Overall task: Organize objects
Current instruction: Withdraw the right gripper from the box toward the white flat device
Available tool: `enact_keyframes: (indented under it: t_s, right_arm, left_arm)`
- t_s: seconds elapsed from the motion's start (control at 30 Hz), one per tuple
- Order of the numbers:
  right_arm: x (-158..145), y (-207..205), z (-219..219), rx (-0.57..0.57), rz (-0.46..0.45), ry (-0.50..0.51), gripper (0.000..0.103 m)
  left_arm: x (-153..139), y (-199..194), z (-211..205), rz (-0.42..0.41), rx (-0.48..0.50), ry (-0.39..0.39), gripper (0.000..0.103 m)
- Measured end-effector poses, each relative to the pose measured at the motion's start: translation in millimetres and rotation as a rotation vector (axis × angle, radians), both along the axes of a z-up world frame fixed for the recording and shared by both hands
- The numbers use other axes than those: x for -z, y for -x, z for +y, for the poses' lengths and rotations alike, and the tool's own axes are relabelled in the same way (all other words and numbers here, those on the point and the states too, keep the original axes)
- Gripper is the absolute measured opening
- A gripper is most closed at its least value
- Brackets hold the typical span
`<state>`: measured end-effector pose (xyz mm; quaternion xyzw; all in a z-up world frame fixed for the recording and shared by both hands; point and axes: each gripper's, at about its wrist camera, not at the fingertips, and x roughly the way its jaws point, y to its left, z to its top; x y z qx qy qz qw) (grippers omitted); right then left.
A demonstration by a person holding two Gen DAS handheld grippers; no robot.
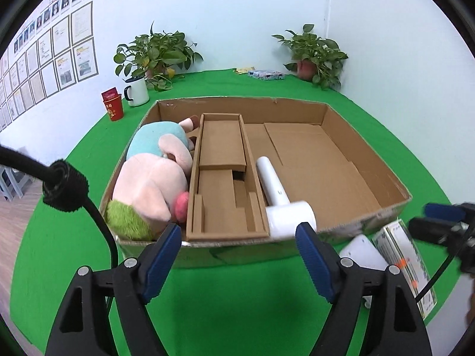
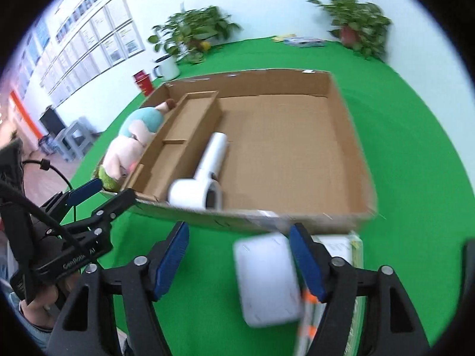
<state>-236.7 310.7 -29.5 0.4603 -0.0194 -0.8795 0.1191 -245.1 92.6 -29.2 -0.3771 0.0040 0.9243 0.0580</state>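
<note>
Hovering over the green cloth: both grippers are seen outside the near wall of the box, and nothing is held.
Left gripper [image 1: 239, 234]: its blue pads are spread wide, with only green cloth and the box edge between them.
Right gripper [image 2: 239, 237]: the jaws are parted too; a white rounded case [image 2: 267, 279] is seen on the cloth between its fingers, but it is not pressed by the pads.
Flat printed box [image 1: 406, 264]: it is placed just beside the white case, outside the cardboard box.
Cardboard box [image 1: 368, 154]: it is open on top and set on the green cloth [image 1: 231, 305].
Hair dryer [image 1: 279, 201]: this white item is laid inside, against the near wall, beside the cardboard insert [image 1: 222, 178].
Plush toy [image 1: 154, 178]: it is put in the left compartment, left of the insert.
Behind the box: a white mug [image 1: 136, 90], a red cup [image 1: 114, 108] and two potted plants are seen.
</note>
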Motion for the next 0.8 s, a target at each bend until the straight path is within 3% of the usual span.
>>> enact_keyframes:
  t_s: [0.13,0.3,0.53,0.8]
  right_arm:
    - [-10,0,2,-0.01,-0.069,-0.049,0.072]
    - [-26,0,-3,-0.028,-0.255,-0.084,0.072]
    - [-65,-13,-13,-0.09,-0.221,-0.063,0.072]
    - [-62,0,-18,-0.133,-0.283,0.002,0.072]
  left_arm:
    - [6,-12,5,0.006,0.009,-0.012,0.078]
    - [25,-9,7,-0.046,-0.008,-0.014,0.078]
    - [39,-8,9,-0.085,-0.011,-0.017,0.078]
    - [42,-3,10,-0.097,-0.011,-0.016,0.078]
